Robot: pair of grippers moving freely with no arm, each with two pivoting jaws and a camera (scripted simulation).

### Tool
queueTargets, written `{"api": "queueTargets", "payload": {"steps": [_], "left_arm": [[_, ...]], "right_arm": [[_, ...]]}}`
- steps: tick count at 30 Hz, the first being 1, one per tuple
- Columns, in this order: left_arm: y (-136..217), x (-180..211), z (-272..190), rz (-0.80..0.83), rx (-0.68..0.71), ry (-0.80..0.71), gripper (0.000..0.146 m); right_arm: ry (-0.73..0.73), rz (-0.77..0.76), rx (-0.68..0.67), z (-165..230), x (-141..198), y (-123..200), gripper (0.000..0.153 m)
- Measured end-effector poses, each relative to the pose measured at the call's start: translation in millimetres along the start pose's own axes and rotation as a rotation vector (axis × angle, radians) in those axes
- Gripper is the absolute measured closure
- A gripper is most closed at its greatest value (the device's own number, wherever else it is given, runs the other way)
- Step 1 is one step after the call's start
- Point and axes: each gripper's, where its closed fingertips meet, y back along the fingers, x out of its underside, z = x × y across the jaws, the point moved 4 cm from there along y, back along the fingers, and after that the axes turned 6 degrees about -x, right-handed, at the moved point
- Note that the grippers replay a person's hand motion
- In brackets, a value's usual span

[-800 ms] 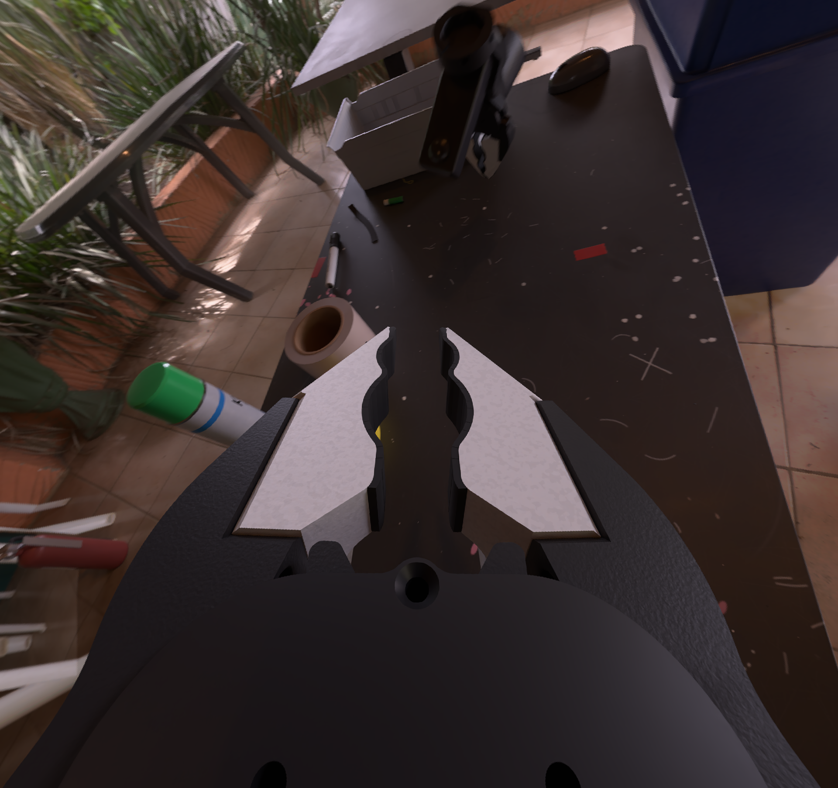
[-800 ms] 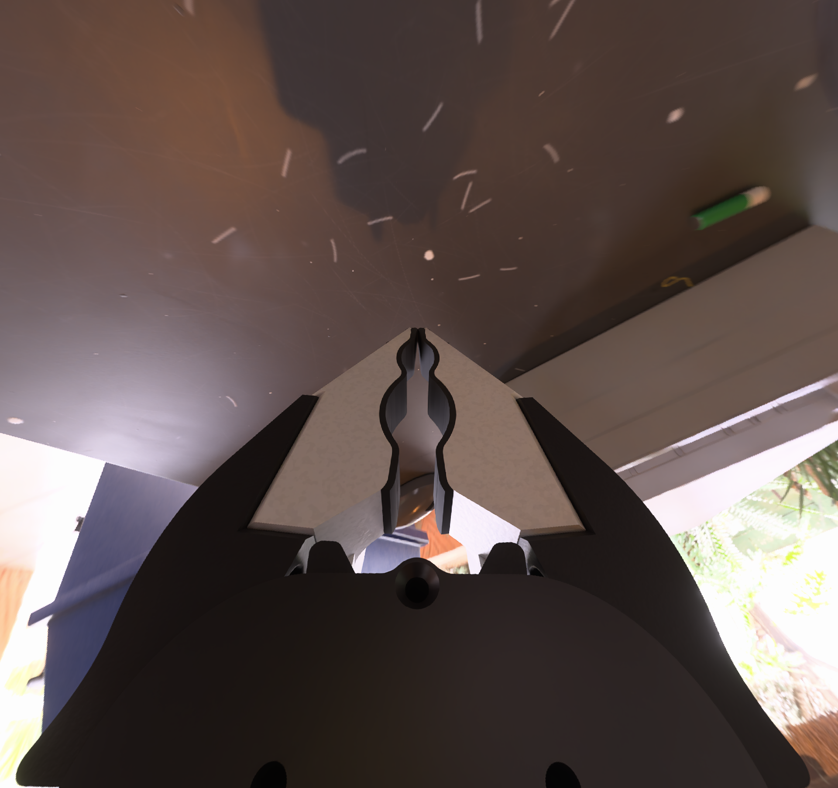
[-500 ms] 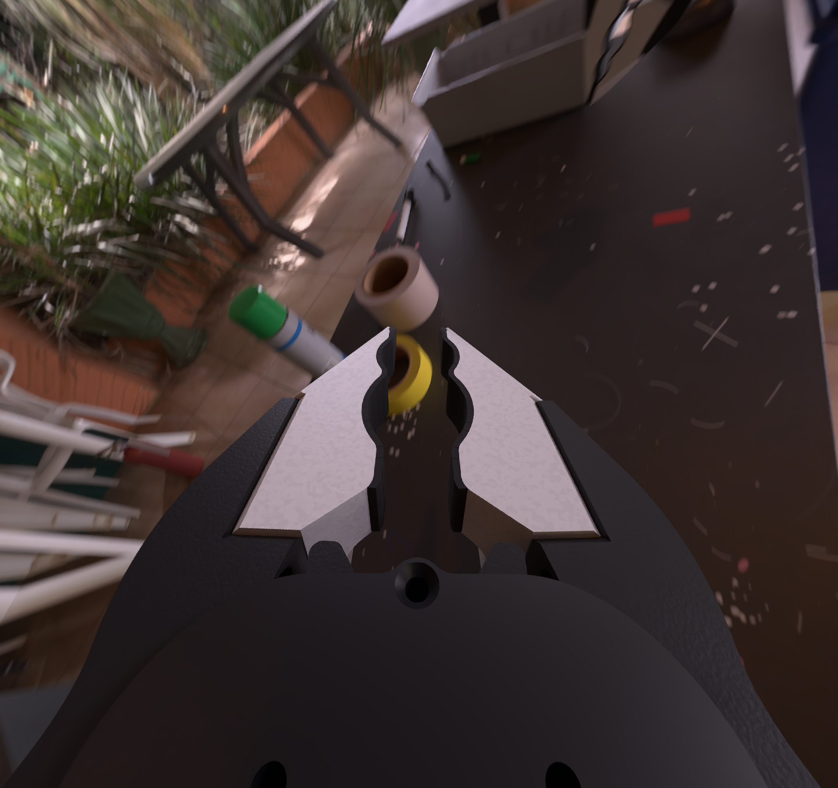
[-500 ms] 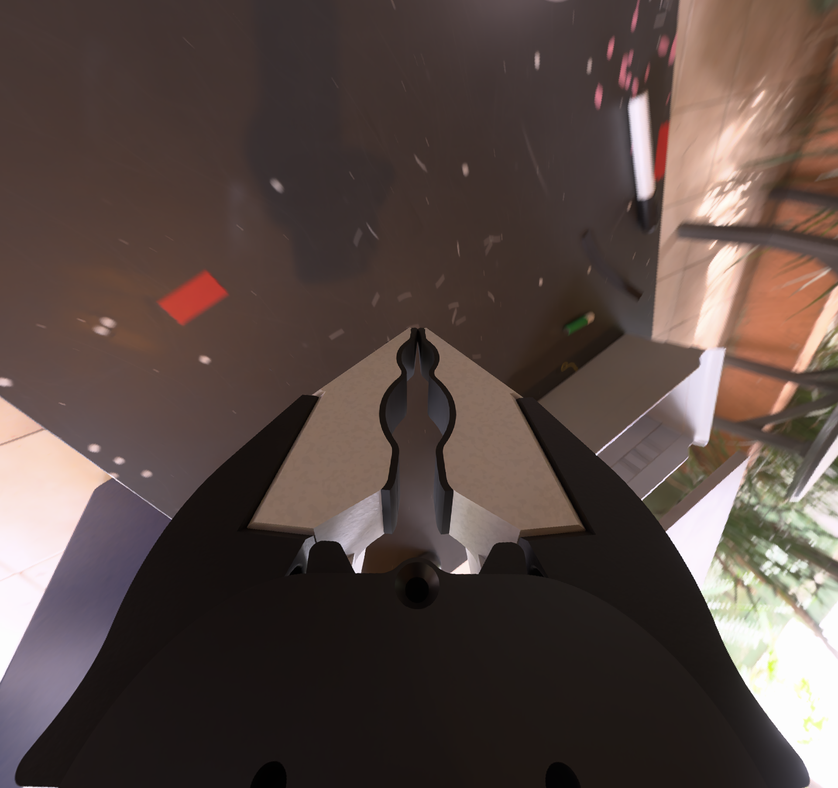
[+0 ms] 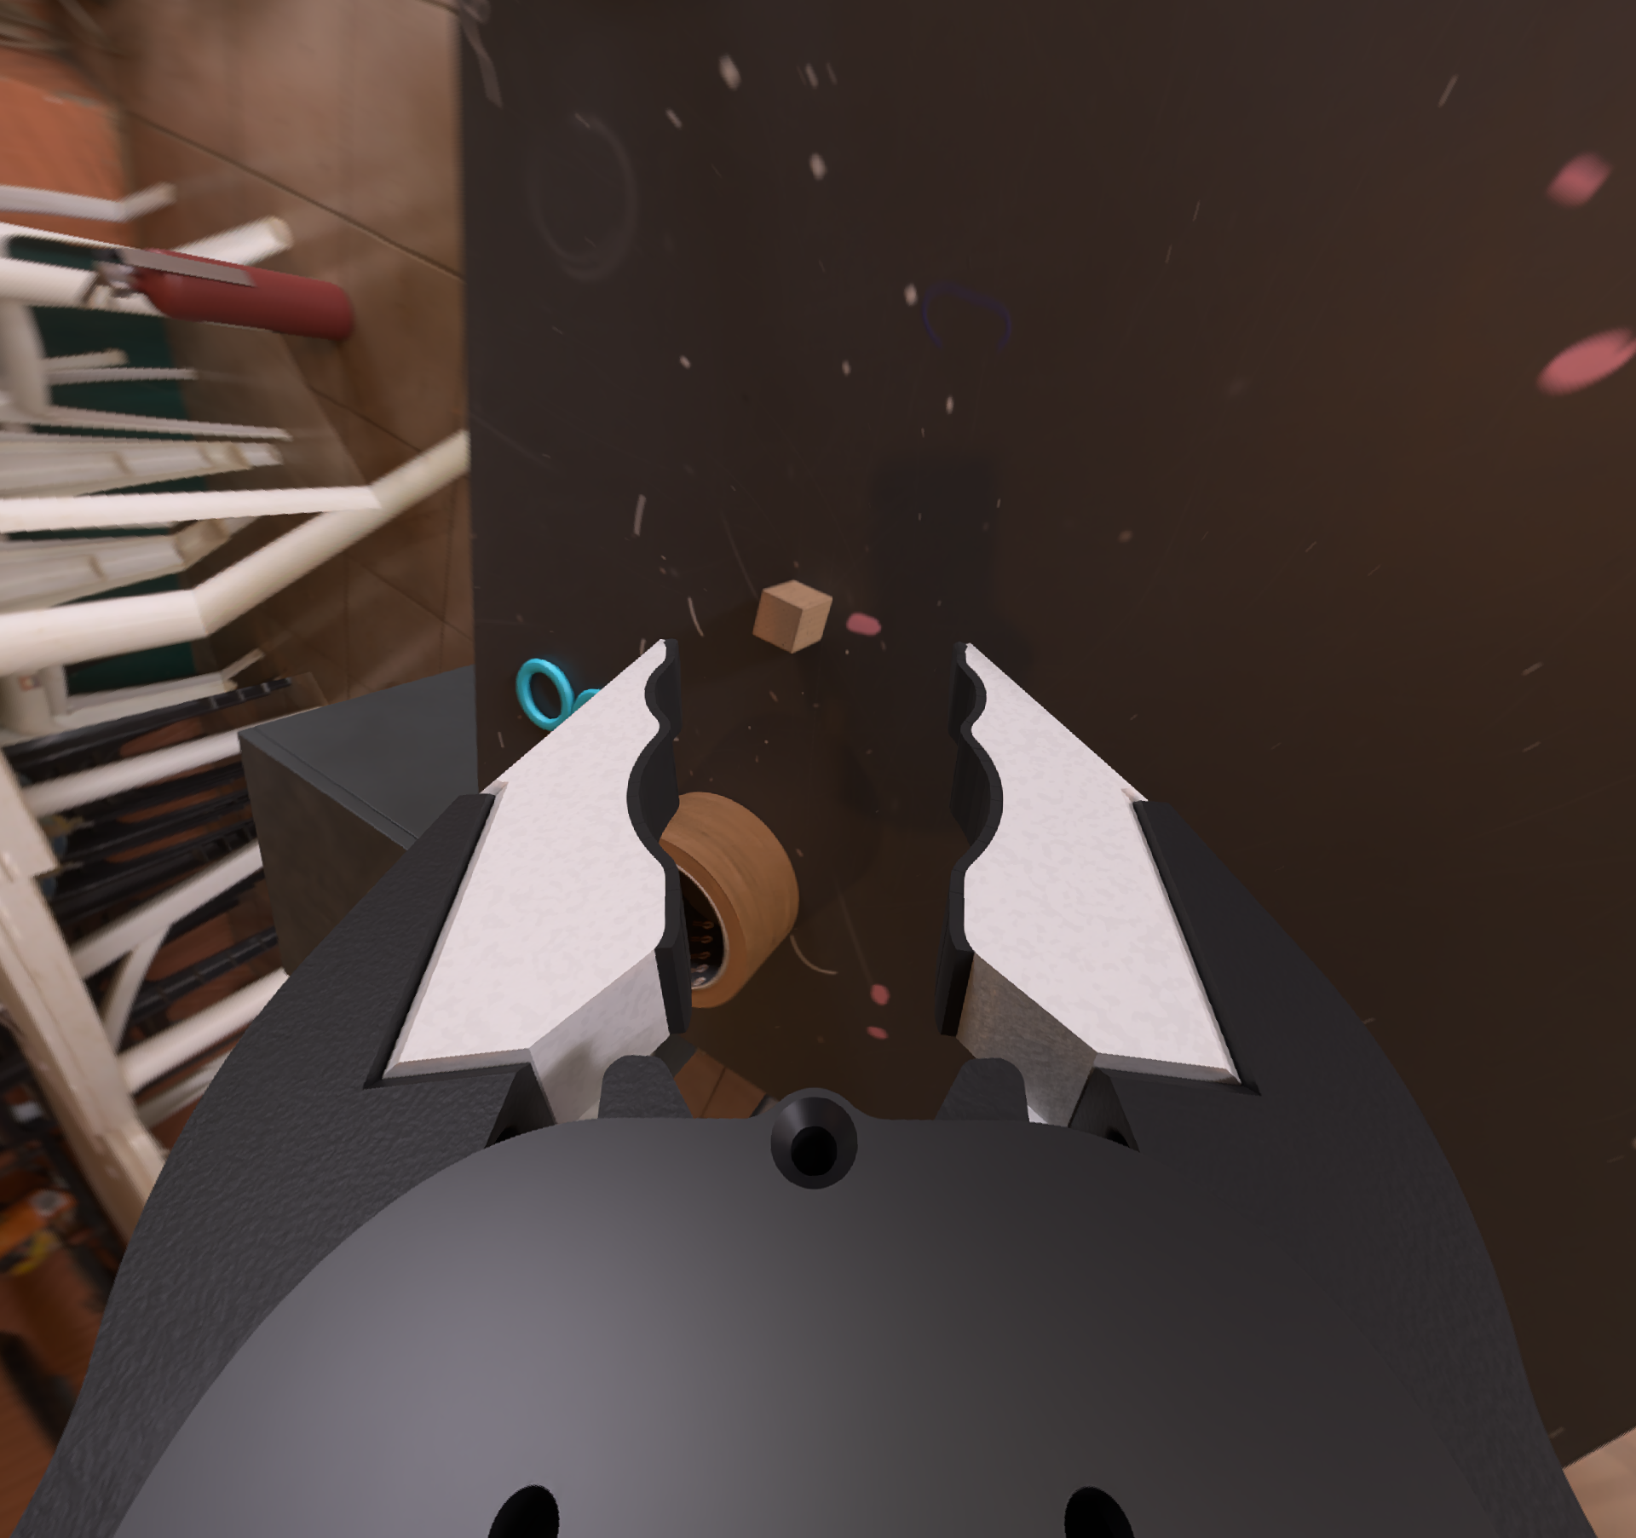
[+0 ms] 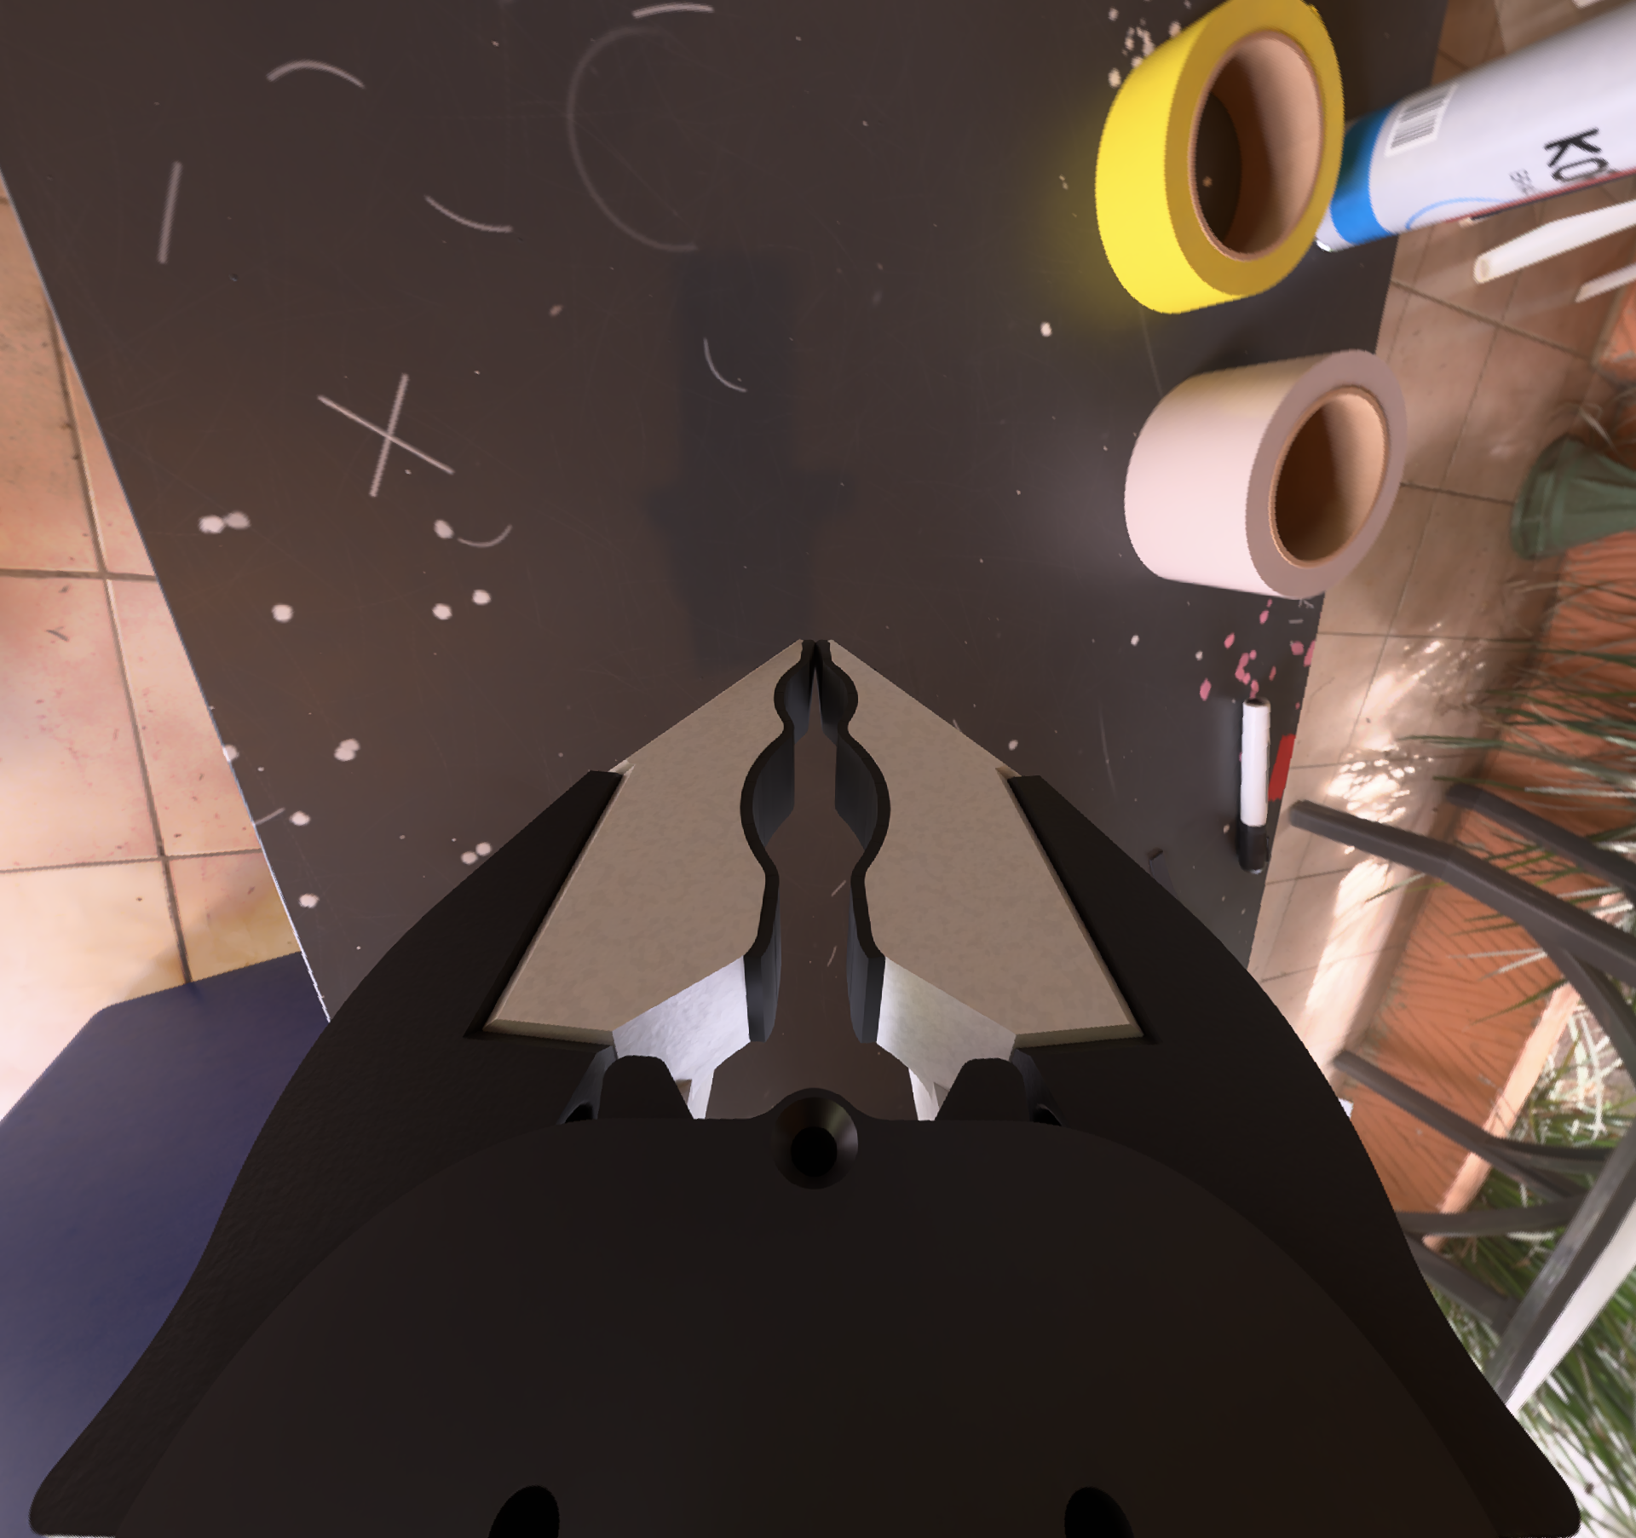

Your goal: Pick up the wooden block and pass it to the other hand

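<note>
The small light-brown wooden cube was seen lying on the dark speckled tabletop at mid-frame, just beyond the tips of the left gripper, whose jaws were spread wide with nothing held. A brown tape roll was partly hidden behind its left finger. The right gripper was pressed together, empty, with a yellow tape roll at upper right.

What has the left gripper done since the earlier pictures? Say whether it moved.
Yes. The left gripper has swung along the dark table, now facing the wooden block, and its fingers have spread apart.
</note>
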Motion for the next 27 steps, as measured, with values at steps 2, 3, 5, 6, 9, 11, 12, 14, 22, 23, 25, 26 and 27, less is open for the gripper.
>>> {"api": "queueTargets", "payload": {"steps": [2, 3, 5, 6, 9, 11, 12, 14, 22, 23, 25, 26, 27], "left_arm": [[-28, 8, 1, 0.071, 0.045, -0.088, 0.083], [-41, 11, 1, 0.111, 0.062, -0.123, 0.081], [-65, 18, 3, 0.183, 0.098, -0.175, 0.078], [-75, 22, 4, 0.214, 0.110, -0.203, 0.079], [-96, 31, 6, 0.288, 0.149, -0.267, 0.083], [-107, 35, 5, 0.315, 0.175, -0.292, 0.087], [-112, 38, 6, 0.345, 0.176, -0.307, 0.090], [-122, 40, 6, 0.381, 0.182, -0.327, 0.094], [-130, 42, 13, 0.430, 0.174, -0.305, 0.123], [-120, 38, 18, 0.387, 0.163, -0.254, 0.123], [-89, 23, 29, 0.239, 0.140, -0.112, 0.123], [-69, 12, 33, 0.119, 0.155, -0.022, 0.123], [-48, -1, 36, -0.013, 0.178, 0.065, 0.123]], "right_arm": [[0.019, 0.000, -0.013, 3, -3, -3, 0.153], [0.023, 0.002, -0.013, 4, -4, -3, 0.153], [0.024, 0.008, -0.017, 4, -4, -5, 0.153], [0.023, 0.010, -0.021, 5, -3, -5, 0.153], [0.028, 0.013, -0.028, 5, -2, -7, 0.152], [0.028, 0.017, -0.029, 5, 0, -8, 0.151], [0.028, 0.018, -0.030, 5, 0, -8, 0.150], [0.032, 0.018, -0.031, 5, 1, -8, 0.148], [0.069, -0.037, -0.008, 5, -9, -4, 0.122], [0.088, -0.069, 0.020, 3, -14, -2, 0.122], [0.139, -0.158, 0.093, -2, -31, 3, 0.120], [0.168, -0.207, 0.126, -4, -41, 6, 0.119], [0.196, -0.259, 0.178, -8, -52, 9, 0.119]]}}
